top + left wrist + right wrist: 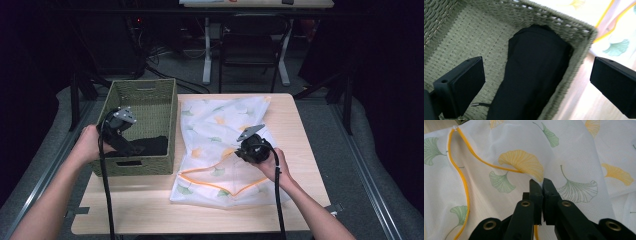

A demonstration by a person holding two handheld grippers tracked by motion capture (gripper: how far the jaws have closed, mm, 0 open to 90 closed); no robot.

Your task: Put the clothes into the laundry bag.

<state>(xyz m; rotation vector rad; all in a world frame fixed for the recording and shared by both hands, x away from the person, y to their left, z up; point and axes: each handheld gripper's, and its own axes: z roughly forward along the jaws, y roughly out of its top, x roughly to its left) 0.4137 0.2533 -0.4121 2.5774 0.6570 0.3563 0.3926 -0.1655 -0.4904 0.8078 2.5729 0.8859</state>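
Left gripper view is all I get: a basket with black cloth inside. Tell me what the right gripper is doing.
Observer: The right gripper is shut on a pinch of the mesh bag, right by its yellow-edged opening.
Operator: Say where the bag lies.
Observer: Flat on the table, directly beside the basket.
Operator: Report where my left gripper sits.
Observer: The left gripper is open over the near end of the basket, above the black cloth.
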